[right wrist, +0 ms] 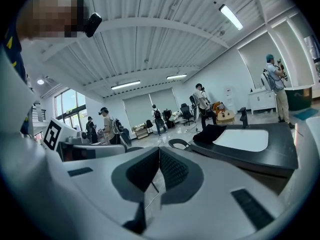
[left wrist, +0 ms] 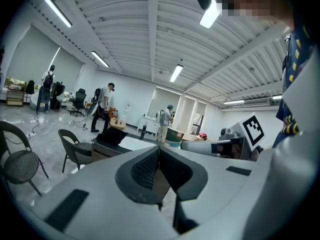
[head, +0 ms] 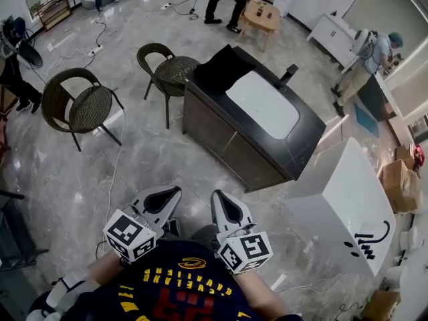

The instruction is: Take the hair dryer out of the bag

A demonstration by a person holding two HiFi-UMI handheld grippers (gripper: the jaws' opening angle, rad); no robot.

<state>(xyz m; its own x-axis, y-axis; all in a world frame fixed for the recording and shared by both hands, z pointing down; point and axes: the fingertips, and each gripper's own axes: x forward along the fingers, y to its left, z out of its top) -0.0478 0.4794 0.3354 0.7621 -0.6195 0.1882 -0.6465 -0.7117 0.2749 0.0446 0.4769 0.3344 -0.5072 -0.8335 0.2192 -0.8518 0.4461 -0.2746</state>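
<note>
Well, the biggest thing here is the shiny floor, and it lies right under both sets of jaws. Far ahead of the jaws stands a long dark tabletop with a white panel set in its top. A white box stands off to the right of the right jaws. A big woven chair stands ahead and to the left of the left jaws. A small woven chair stands farther on, just beside the tabletop.

A black bag lies on the far end of the tabletop, well apart from both sets of jaws. The hair dryer does not show anywhere. I think it is inside that bag.

The left gripper and the right gripper are held side by side, close to the person's tummy. The left jaws are pressed together with nothing between them. The right jaws are pressed together too, and they pinch nothing.

I think the job has not really started, and the step in hand is getting to the bag. Next, the person needs to walk up to the tabletop and bring the jaws near the bag. Then the jaws must spread. One pair could hold the bag, and the other could reach in for the hair dryer.
</note>
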